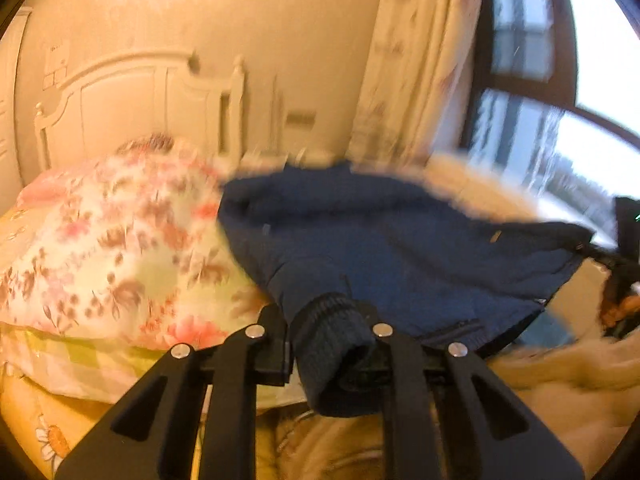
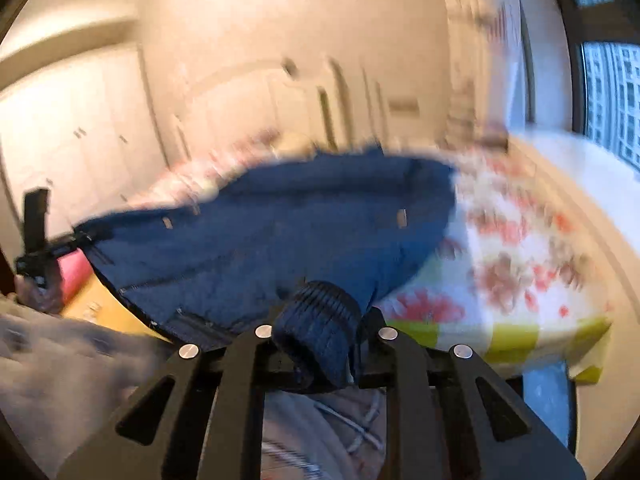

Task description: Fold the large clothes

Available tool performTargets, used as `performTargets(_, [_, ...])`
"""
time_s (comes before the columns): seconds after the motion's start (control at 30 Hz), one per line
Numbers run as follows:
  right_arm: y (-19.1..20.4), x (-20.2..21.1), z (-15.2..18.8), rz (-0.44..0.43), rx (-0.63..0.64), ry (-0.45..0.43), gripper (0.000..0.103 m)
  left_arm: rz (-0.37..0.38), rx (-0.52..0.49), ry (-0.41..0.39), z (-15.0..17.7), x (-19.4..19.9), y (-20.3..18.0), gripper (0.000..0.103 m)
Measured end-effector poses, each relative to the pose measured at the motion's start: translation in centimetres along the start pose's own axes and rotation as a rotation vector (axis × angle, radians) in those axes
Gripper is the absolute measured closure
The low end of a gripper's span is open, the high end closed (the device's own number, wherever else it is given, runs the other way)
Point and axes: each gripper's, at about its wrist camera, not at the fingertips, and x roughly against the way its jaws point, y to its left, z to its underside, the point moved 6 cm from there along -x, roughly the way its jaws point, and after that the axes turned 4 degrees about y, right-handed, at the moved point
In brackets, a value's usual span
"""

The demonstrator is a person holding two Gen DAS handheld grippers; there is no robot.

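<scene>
Nearby, floral quilt [image 1: 120, 248], headboard [image 1: 132, 100], curtain [image 1: 412, 60]

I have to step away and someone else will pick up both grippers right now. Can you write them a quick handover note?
Left gripper: shut on one ribbed cuff of the navy blue jacket.
Right gripper: shut on the other ribbed cuff.
Jacket: held up by both sleeves over the bed, body spread between the grippers, beside the floral quilt. Frames are motion-blurred.
Done: both cuffs gripped, jacket lifted.
Left: no fold is visible yet; lay it flat, fold sleeves in, then the body.
</scene>
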Motion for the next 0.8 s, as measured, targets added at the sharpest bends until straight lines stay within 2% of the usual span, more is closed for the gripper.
performTargets(0.07, [1.5,2.9,-2.8,-0.006,0.043,-0.101,0.084,0.041,0.013,-0.095,-2.1,3.1,-0.2,0.084])
performTargets(0.13, [2.2,3.7,-5.3,-0.012,0.072,-0.155,0.084,0.063,0.029,-0.157,-3.9,4.4,-0.3,0.083])
performTargets(0.23, [2.1,1.7,-9.1,0.014,0.098,-0.166,0.083,0.049,0.053,-0.186,-7.5,3.2,0.5,0.079])
performTargets(0.33, [-0.2,-4.4,-12.9,0.048,0.048,-0.090,0.083,0.028,0.093,-0.135,-11.7,-1.9,1.9,0.075])
performTargets(0.4, [-2.7,-9.0,-14.9,0.085,-0.013,-0.034,0.083,0.014,0.133,-0.071,-14.2,-6.4,3.2,0.072])
performTargets(0.5, [-7.8,-17.3,-16.7,0.064,-0.171,0.099,0.080,-0.018,0.242,0.056,-17.3,-15.1,6.5,0.065])
performTargets(0.53, [-9.7,-20.4,-16.9,0.043,-0.236,0.161,0.079,-0.024,0.282,0.120,-17.8,-18.6,7.8,0.061])
performTargets(0.57, [-11.9,-23.0,-16.7,0.034,-0.318,0.215,0.076,-0.031,0.312,0.157,-17.9,-21.0,8.9,0.052])
performTargets(0.6, [-13.2,-24.6,-16.3,0.030,-0.383,0.248,0.071,-0.060,0.354,0.198,-18.2,-23.8,10.9,0.046])
performTargets(0.63, [-15.0,-26.6,-15.7,-0.003,-0.472,0.294,0.066,-0.107,0.384,0.206,-18.3,-25.4,12.5,0.032])
performTargets(0.67, [-15.9,-27.2,-15.1,-0.028,-0.518,0.309,0.055,-0.145,0.414,0.195,-18.4,-26.4,14.2,0.027])
performTargets(0.7, [-17.3,-28.0,-14.7,-0.050,-0.570,0.304,0.042,-0.153,0.439,0.192,-18.2,-26.9,15.3,0.026])
performTargets(0.73, [-18.4,-28.0,-14.5,-0.023,-0.576,0.278,0.034,-0.159,0.468,0.202,-18.0,-27.5,16.7,0.026])
performTargets(0.77, [-19.6,-27.6,-14.4,0.044,-0.555,0.247,0.025,-0.179,0.472,0.212,-17.7,-27.7,17.6,0.026])
performTargets(0.8, [-20.6,-27.5,-14.4,0.099,-0.532,0.232,0.023,-0.202,0.456,0.217,-17.6,-28.0,18.2,0.026])
